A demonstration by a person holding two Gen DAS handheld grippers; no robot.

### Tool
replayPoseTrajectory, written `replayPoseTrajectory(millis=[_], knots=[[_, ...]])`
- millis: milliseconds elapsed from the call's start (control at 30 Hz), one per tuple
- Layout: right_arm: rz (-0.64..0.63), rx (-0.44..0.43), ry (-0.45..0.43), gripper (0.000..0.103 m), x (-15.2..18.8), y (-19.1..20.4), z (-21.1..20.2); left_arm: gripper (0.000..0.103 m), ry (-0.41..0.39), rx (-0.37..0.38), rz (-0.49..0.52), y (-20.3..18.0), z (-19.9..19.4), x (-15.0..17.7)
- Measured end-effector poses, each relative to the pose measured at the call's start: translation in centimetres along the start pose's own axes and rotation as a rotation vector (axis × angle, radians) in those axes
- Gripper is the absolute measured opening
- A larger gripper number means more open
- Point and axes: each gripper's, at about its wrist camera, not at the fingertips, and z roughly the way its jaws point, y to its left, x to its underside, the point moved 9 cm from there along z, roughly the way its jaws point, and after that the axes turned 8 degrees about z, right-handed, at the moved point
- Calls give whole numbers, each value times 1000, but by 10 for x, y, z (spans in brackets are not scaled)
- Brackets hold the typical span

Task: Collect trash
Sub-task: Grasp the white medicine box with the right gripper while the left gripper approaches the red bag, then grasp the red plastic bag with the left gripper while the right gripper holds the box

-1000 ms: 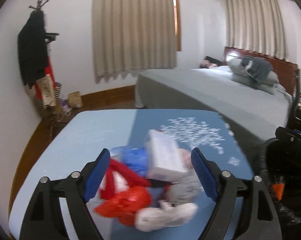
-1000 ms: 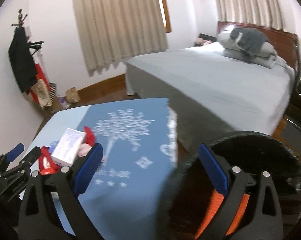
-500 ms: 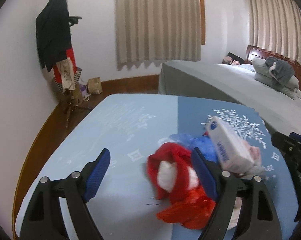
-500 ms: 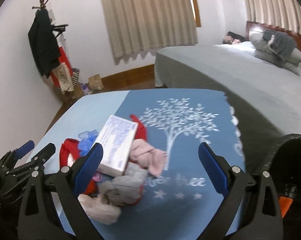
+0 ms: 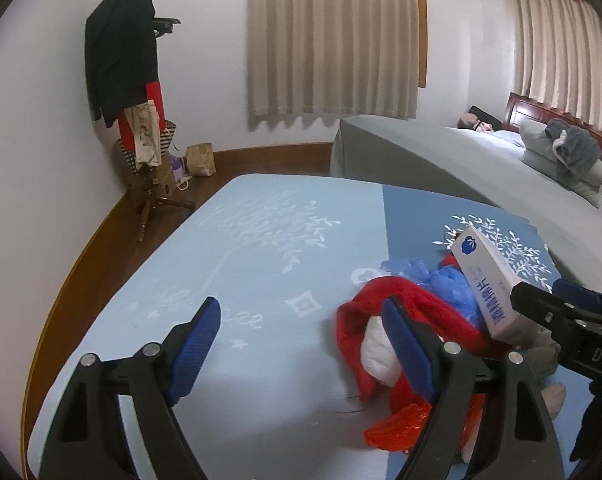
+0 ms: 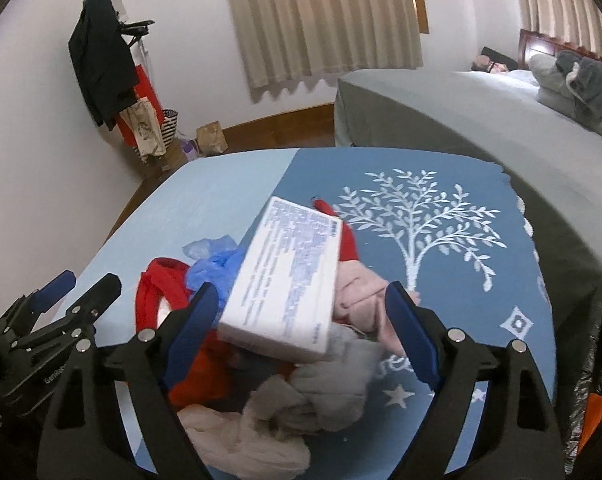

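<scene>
**Right gripper lines up on the box atop the trash pile**

The trash sits in one heap on the blue table [image 6: 441, 248], toward its near side: a white box [image 6: 285, 284] lies tilted on top of red cloth [image 5: 385, 300], a blue bag [image 6: 217, 260] and pale wads [image 6: 261, 432]. Being uppermost and stiff, the box looks like the sensible first pick.

The right gripper [image 6: 297, 320] straddles the box with its jaws wide; they have just been closing a little, but the pads stand clear of the box's sides, so nothing is gripped. The left gripper [image 5: 305, 344] hangs equally wide and empty over bare cloth just left of the heap, its right finger [image 5: 405, 352] crossing in front of the red cloth, probably waiting its turn.

The heap's left side is open table, giving the left tool free room. On the right, the black bin's rim [image 6: 593, 340] stands just past the table edge, so the carry looks short. The two tools are close together; crowding is the main risk.
</scene>
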Motion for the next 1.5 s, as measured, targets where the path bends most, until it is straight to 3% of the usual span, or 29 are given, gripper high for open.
replayPoseTrajectory(millis=[333, 400, 467, 900, 1500], knots=[[-3, 14, 53, 82, 4, 6, 19, 81, -1, 1, -12, 5, 2, 1], [6, -3, 79, 65, 7, 5, 24, 81, 2, -1, -14, 6, 2, 2], [16, -35, 104, 58, 10, 7, 28, 81, 4, -4, -21, 8, 2, 2], [6, -66, 50, 57, 4, -10, -11, 79, -2, 14, -17, -3, -6, 2], [52, -4, 8, 57, 17, -72, -64, 65, 22, 139, 24, -74, -29, 14]])
